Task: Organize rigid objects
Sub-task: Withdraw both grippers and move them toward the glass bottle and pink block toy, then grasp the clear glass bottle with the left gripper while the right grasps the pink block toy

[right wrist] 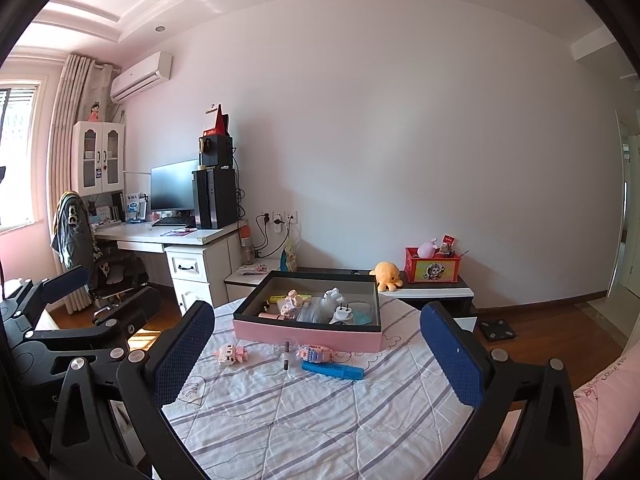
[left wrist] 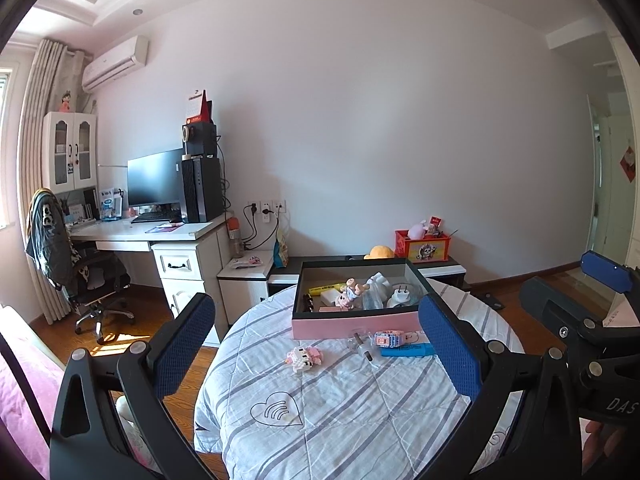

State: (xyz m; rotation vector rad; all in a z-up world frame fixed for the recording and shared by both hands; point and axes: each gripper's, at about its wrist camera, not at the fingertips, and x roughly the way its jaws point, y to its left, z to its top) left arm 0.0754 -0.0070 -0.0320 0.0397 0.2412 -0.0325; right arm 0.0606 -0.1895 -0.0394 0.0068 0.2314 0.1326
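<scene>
Both claws sat wide open with nothing in them, left claw [left wrist: 316, 356] and right claw [right wrist: 316, 360], hovering over a round tabletop [left wrist: 340, 408] covered in a striped quilted cloth. Bedroom setting: white desk [right wrist: 168, 236] with a monitor [right wrist: 173, 186], wood floor, pink bedding off to the side. On the cloth, loose, were a pink block toy [left wrist: 303, 358], a clear knob thing [left wrist: 362, 346], a pastel watch [left wrist: 390, 338] and a blue highlighter [left wrist: 408, 349]. Just behind them stood a pink box [left wrist: 356, 326] with a dark rim, holding a white plug adapter [left wrist: 402, 298], a yellow highlighter [left wrist: 326, 289], small figurines and other bits I couldn't make out.
</scene>
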